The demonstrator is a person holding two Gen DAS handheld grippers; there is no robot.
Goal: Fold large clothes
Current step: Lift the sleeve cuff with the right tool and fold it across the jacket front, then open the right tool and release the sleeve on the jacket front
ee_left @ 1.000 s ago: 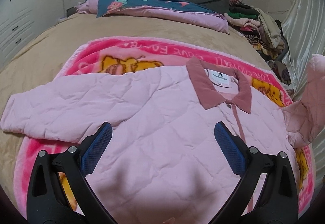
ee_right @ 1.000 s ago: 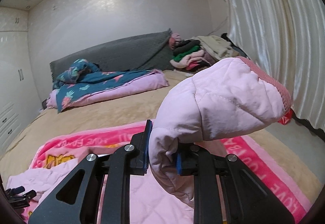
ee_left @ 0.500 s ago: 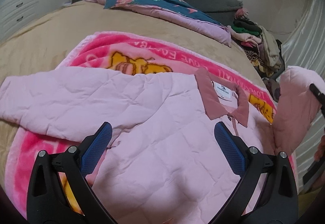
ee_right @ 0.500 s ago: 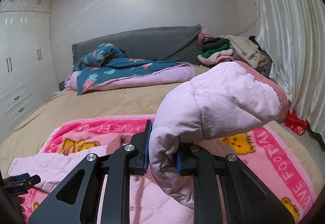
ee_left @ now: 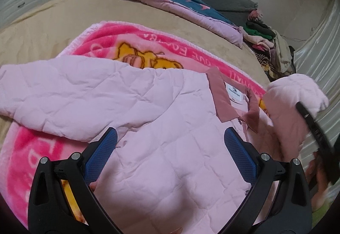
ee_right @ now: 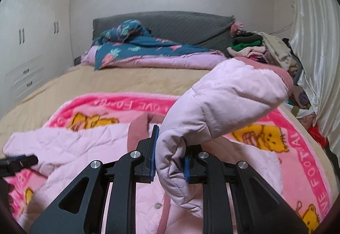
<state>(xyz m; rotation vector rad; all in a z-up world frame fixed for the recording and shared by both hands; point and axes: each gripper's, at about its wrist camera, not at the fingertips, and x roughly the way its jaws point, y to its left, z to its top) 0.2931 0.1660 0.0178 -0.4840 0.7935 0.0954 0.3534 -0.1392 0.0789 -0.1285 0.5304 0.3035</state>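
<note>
A pale pink quilted jacket [ee_left: 170, 149] with a dusty-rose collar [ee_left: 221, 100] lies front up on a pink cartoon blanket [ee_left: 131, 42]. Its left sleeve [ee_left: 53, 98] stretches out flat to the left. My left gripper [ee_left: 170, 153] hovers open above the jacket's chest, nothing between its blue pads. My right gripper [ee_right: 170, 159] is shut on the jacket's right sleeve [ee_right: 229, 102], which is lifted off the bed with its ribbed cuff [ee_right: 284, 79] pointing up and right. That raised sleeve [ee_left: 286, 106] also shows at the right of the left wrist view.
The blanket [ee_right: 297, 149] covers a tan bedsheet [ee_right: 127, 79]. A folded teal floral quilt [ee_right: 148, 47] lies against the grey headboard [ee_right: 180, 23]. A pile of clothes [ee_right: 265, 49] sits at the far right corner beside a shiny curtain [ee_right: 314, 42]. White wardrobes [ee_right: 31, 32] stand left.
My right gripper carried the held sleeve inward and lower, over the jacket's body. The left gripper drifted and rolled a little, staying open above the chest.
</note>
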